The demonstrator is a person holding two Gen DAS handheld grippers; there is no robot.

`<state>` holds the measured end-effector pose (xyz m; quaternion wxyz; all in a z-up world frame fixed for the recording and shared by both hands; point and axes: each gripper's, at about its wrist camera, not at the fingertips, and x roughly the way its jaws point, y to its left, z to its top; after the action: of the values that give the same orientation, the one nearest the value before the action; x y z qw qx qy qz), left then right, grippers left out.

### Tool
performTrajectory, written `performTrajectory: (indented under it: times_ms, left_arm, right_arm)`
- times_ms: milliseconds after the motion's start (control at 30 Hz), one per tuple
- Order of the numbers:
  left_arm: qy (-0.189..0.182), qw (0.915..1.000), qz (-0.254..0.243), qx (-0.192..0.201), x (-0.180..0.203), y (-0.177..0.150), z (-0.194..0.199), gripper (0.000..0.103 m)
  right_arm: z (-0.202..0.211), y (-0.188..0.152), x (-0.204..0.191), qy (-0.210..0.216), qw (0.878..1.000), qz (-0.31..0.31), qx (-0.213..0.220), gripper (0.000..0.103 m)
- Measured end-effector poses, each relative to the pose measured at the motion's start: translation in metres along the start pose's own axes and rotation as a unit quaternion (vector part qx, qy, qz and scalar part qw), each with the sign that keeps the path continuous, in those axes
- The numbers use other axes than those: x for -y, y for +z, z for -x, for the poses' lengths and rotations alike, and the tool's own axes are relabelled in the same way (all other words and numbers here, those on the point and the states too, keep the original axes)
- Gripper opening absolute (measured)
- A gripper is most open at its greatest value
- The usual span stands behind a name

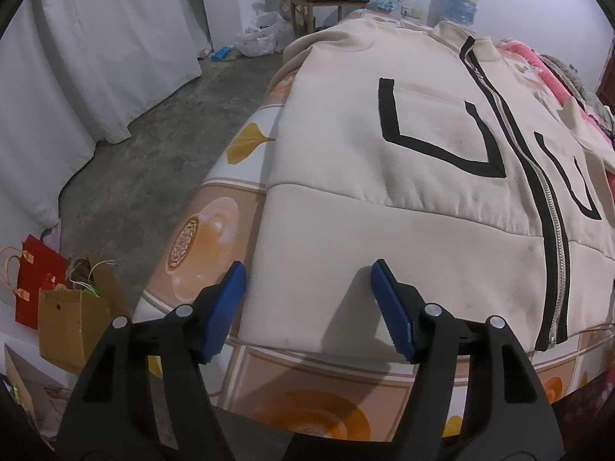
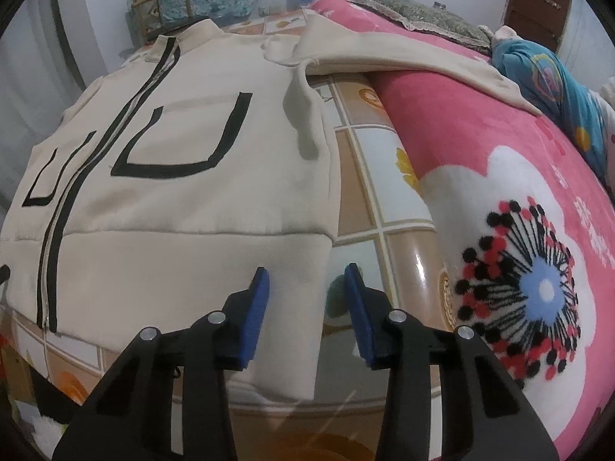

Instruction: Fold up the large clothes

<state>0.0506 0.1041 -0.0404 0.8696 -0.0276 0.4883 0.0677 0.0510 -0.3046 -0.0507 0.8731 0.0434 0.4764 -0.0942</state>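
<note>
A cream zip-up jacket [image 1: 346, 123] with black trim lies flat, front up, on a bed or table covered in an orange-patterned sheet [image 1: 215, 211]. My left gripper [image 1: 309, 284] hovers over the jacket's near left hem corner, jaws apart, with the fabric edge lying between the blue pads [image 1: 388, 299] and untouched by them. In the right wrist view, my right gripper [image 2: 306, 280] straddles the near right hem corner of the jacket [image 2: 173, 211], jaws narrower but not pressing the cloth. One sleeve [image 2: 403, 50] drapes over the pink blanket.
A rolled pink flowered blanket [image 2: 480, 153] lies along the right side of the sheet [image 2: 376, 207]. On the floor at the left are a brown paper bag [image 1: 69, 319] and a red bag [image 1: 34, 269]. White curtains [image 1: 96, 57], a chair [image 1: 326, 0] and a water bottle [image 1: 461, 0] stand beyond.
</note>
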Motion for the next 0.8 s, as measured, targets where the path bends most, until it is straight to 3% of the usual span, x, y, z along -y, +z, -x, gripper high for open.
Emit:
performTrajectory:
  times_ms: [600,700,800]
  left_arm:
    - [-0.018,0.9998,0.005,0.001,-0.004,0.003,-0.004,0.063]
    - [-0.023,0.9997,0.004,0.003,-0.003,0.003,-0.003,0.058]
    - [-0.019,0.9997,-0.005,0.014,-0.001,0.003,-0.002,0.045]
  right_arm:
    - [-0.010,0.012,-0.009,0.005,1.000,-0.005,-0.013,0.040]
    - [-0.011,0.013,-0.008,0.008,1.000,-0.004,-0.009,0.039]
    - [-0.010,0.012,-0.006,0.005,1.000,-0.003,-0.001,0.025]
